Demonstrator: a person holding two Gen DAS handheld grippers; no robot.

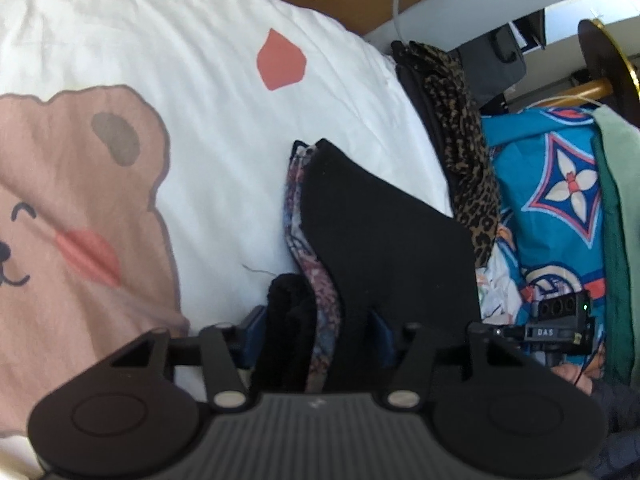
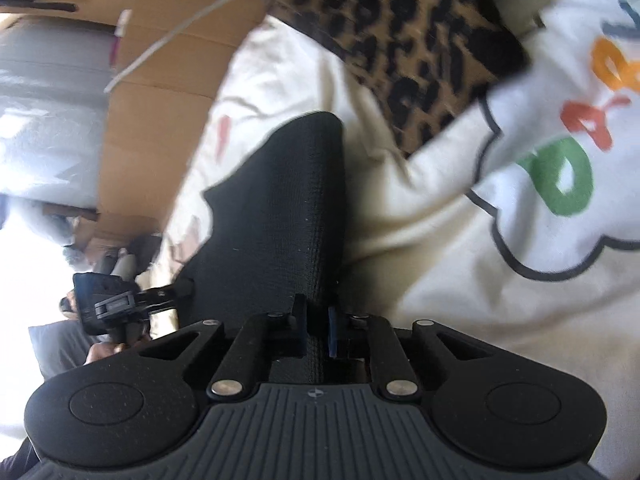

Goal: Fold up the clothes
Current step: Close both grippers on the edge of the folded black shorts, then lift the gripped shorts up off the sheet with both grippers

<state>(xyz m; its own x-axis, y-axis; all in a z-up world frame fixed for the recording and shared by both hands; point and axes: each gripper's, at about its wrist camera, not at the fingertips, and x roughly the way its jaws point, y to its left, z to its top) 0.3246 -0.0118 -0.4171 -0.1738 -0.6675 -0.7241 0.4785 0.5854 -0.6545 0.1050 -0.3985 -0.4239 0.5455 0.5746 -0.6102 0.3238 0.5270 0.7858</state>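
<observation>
Black knit garment [image 1: 384,236], lined or paired with a multicoloured patterned layer [image 1: 316,280], bunched and held up above the bed. Left tool [image 1: 316,320] clamped narrow on a thick fold of it; blue pads press the cloth from both sides. Right tool [image 2: 316,332] also closed tight on the same black fabric [image 2: 280,216], which stands up in a ribbed tongue from between its fingers. Right-wrist view blurred toward the edges.

Under the garment: white bedsheet [image 1: 192,80] printed with a pink bear face and a red-orange petal shape; in the right view the sheet [image 2: 460,272] carries a cloud outline with coloured letters.

Leopard-print cloth [image 1: 464,152] lies along the sheet's far edge, near the black garment but apart from it. Beyond that, blue patterned fabric [image 1: 560,184] and green cloth [image 1: 616,216]. Brown cardboard [image 2: 160,120] at the bed's far side, white cable [image 2: 176,28] across it.
</observation>
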